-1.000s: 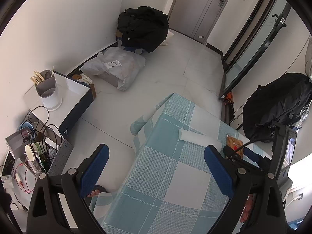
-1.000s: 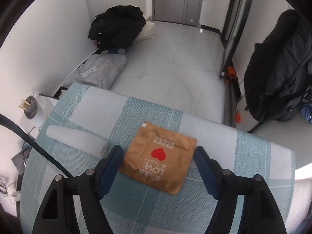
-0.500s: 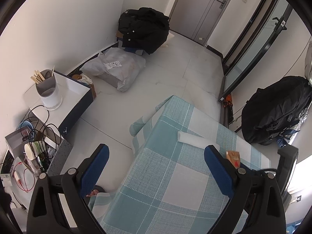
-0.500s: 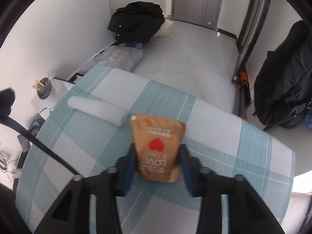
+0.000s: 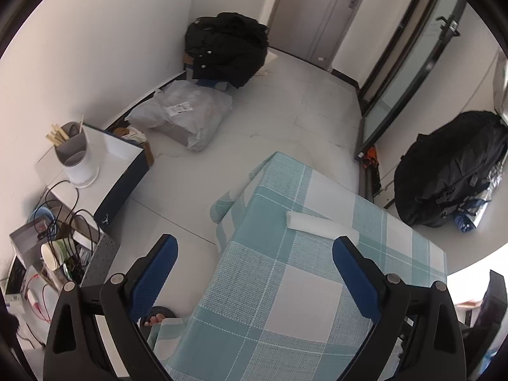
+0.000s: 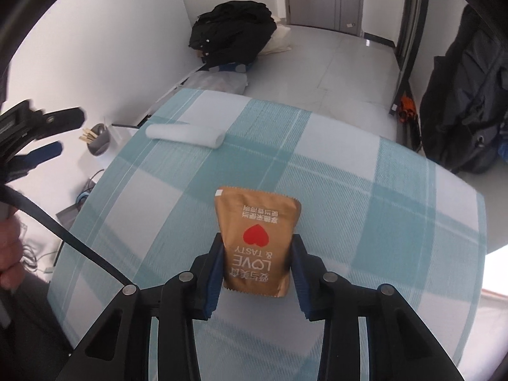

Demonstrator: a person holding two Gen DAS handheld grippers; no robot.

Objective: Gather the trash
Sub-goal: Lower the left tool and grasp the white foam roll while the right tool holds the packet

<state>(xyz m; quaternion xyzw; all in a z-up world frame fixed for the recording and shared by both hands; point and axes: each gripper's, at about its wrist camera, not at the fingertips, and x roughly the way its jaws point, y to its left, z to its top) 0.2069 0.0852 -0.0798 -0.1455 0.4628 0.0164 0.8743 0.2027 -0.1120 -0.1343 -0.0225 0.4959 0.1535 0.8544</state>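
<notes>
Right gripper (image 6: 257, 270) is clamped on a flat brown foil snack packet with a red heart (image 6: 257, 241), blue pads pressing its two long edges. Packet is held off the teal-and-white checked tablecloth (image 6: 365, 190), over the table's near middle, with its long axis running straight out along the fingers toward the far edge.

Left gripper (image 5: 254, 279) stands with jaws wide apart and nothing between them, hovering over the table's left edge.

Remaining item: a white rolled sheet of soft foam or paper (image 5: 320, 227), lying flat on the cloth near the far left corner. Its long axis runs roughly parallel to the far edge, crosswise to the fingers of both grippers. In the left wrist view its right end sits just past the right fingertip; in the right wrist view it lies well up and left of the packet.

Judgement: the free left gripper is the nearer one to the roll. No bin or bag for the trash can be identified with certainty.
</notes>
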